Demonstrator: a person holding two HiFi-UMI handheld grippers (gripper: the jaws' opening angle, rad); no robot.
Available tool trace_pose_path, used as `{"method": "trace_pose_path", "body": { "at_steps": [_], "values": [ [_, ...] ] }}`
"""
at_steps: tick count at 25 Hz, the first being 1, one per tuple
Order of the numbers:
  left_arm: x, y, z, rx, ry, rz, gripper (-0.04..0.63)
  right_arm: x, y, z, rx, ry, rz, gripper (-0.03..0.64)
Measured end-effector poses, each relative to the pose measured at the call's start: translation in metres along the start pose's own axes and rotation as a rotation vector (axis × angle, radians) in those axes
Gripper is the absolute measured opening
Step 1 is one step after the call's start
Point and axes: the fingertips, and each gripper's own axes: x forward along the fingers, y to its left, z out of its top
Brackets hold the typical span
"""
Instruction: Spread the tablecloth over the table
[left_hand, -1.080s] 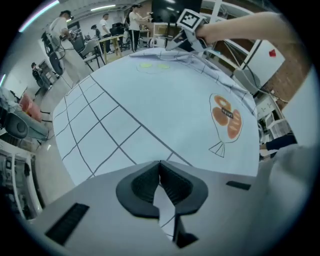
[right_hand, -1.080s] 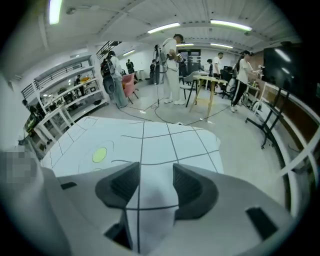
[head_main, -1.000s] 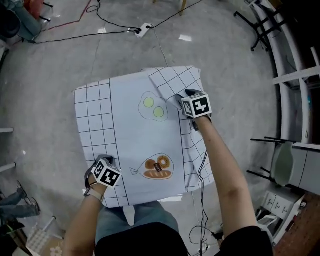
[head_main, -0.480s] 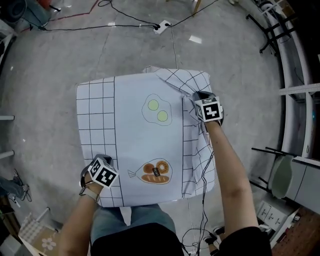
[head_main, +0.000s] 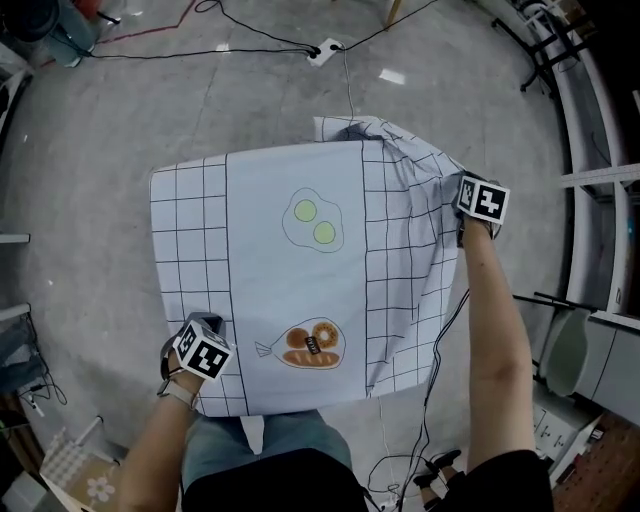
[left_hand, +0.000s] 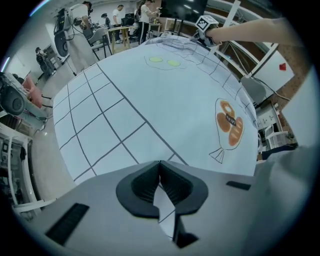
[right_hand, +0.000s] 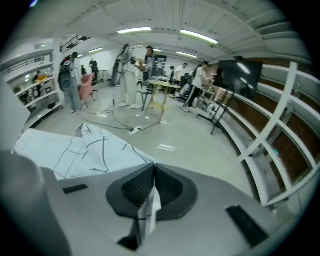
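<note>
Grey concrete floor (head_main: 90, 120) lies all round the table, which is hidden under the pale-blue tablecloth (head_main: 290, 280). The cloth sits flat over the middle and left, with its grid lines running straight. Its corner at 1 o'clock (head_main: 395, 140) is bunched, and the right border hangs in loose folds toward 3 o'clock.

The right gripper (head_main: 464, 224), at 2 o'clock of the cloth, has its jaws clenched on a thin pinch of the fabric's edge, held out past the flat part. The left gripper (head_main: 198, 324), at 7 o'clock, points down with its jaws clamped on the near-left hem.

The step in hand looks like drawing out that far-right corner. Done well, the left gripper acts only as an anchor, so the laid part does not slide. The right gripper should pull outward toward 1 to 2 o'clock, with the cloth taut and slightly raised so the folds drop out. It should then lower until the grid border runs square. The egg print (head_main: 312, 220) and the bread print (head_main: 312, 340) should end up centred, which gives a handy check.
</note>
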Motion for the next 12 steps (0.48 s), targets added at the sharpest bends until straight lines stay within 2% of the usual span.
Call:
{"method": "trace_pose_path", "body": {
  "at_steps": [3,5,8,12],
  "values": [
    [-0.001,0.0,0.0,0.004,-0.002,0.002,0.014,-0.008,-0.055,-0.013,0.192,-0.005,-0.055,0.011],
    [-0.002,0.0,0.0,0.01,-0.008,0.007,0.014,-0.013,-0.076,-0.024,0.251,-0.003,-0.055,0.012],
    [-0.001,0.001,-0.001,0.002,-0.019,0.006,0.014,-0.018,-0.087,-0.035,0.239,0.002,-0.066,0.012],
    [0.002,0.002,-0.001,0.01,-0.013,0.006,0.014,-0.014,-0.075,-0.037,0.177,0.001,-0.067,0.029]
  ]
}}
